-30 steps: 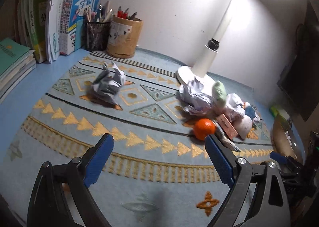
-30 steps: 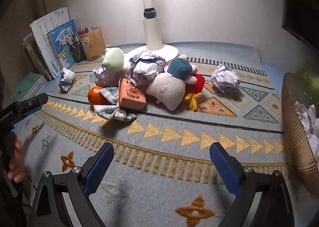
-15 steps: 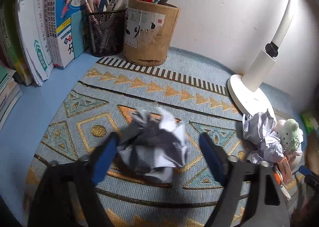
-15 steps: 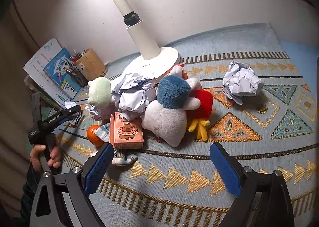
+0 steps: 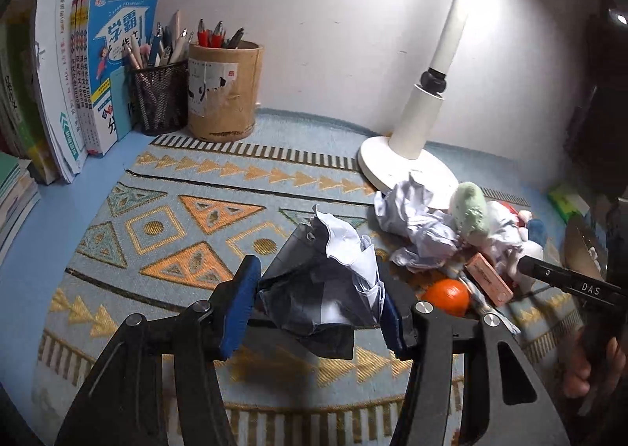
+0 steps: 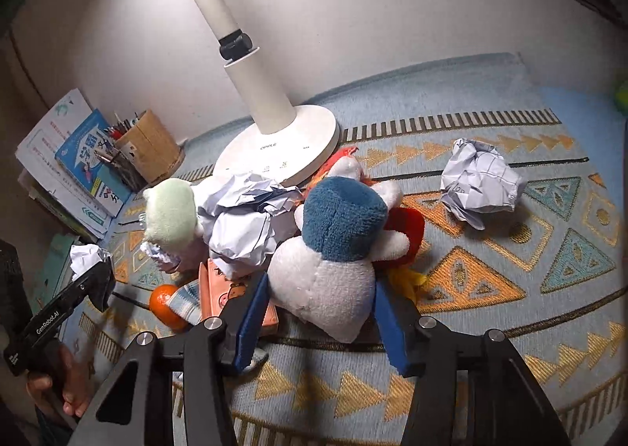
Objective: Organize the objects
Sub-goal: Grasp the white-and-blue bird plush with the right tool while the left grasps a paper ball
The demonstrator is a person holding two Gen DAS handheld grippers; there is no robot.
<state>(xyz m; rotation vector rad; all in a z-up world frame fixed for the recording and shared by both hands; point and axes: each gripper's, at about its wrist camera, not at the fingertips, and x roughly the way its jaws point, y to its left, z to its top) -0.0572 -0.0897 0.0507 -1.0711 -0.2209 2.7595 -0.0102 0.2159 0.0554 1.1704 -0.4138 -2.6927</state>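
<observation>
Mid-rug | left gripper [image 5: 318, 306] clamps crumpled paper [image 5: 325, 281], likely for binning | right gripper [image 6: 320, 324] closing around plush toy [image 6: 333, 261], to lift it clear of the pile

The left gripper [image 5: 318, 308] has its jaws clamped on a crumpled paper ball [image 5: 329, 281]; an orange [image 5: 447, 296] lies just right of the jaws.

Both tongs, the left tongs [image 5: 316, 304] and the right tongs [image 6: 320, 322], have black angular arms, silver round screws and blue pads [image 5: 239, 308]. White lettering, perhaps a brand name, marks each black handle [image 6: 47, 322].
</observation>
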